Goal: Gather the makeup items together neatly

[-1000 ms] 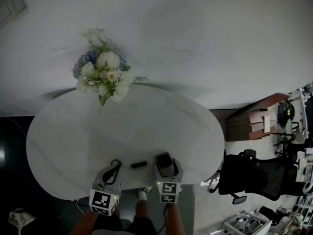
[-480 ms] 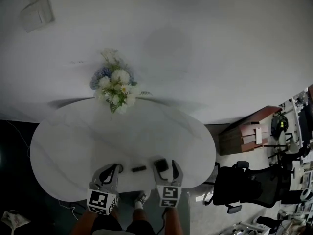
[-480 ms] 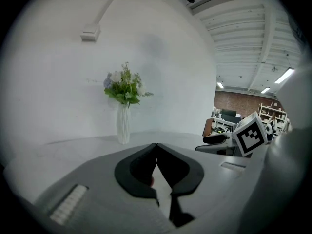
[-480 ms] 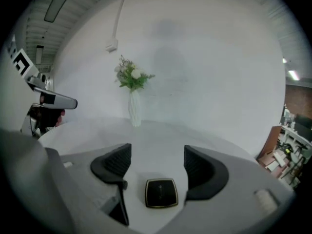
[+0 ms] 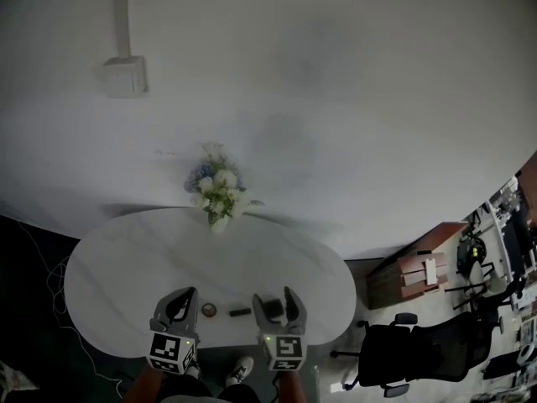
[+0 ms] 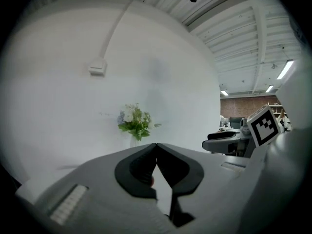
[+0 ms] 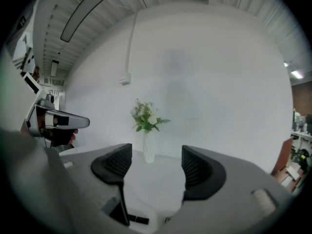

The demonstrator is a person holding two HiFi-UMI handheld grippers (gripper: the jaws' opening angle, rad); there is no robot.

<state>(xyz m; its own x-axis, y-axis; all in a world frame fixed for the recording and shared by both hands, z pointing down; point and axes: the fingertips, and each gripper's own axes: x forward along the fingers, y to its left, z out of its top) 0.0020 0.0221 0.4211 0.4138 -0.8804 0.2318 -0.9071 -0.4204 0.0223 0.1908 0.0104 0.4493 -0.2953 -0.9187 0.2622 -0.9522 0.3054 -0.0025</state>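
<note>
Your left gripper (image 6: 156,147) has its fingers pressed together, empty. Your right gripper (image 7: 155,157) is spread, just closing slightly, with nothing between its fingers. Both hang above the table (image 5: 126,259), likely to survey. Pot (image 5: 209,310), stick (image 5: 240,312) and case (image 5: 268,306) lie below, between your fingertips.

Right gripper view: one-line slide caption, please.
Right gripper, jaws open and empty, faces a vase of flowers on the white table before a plain wall.
</note>
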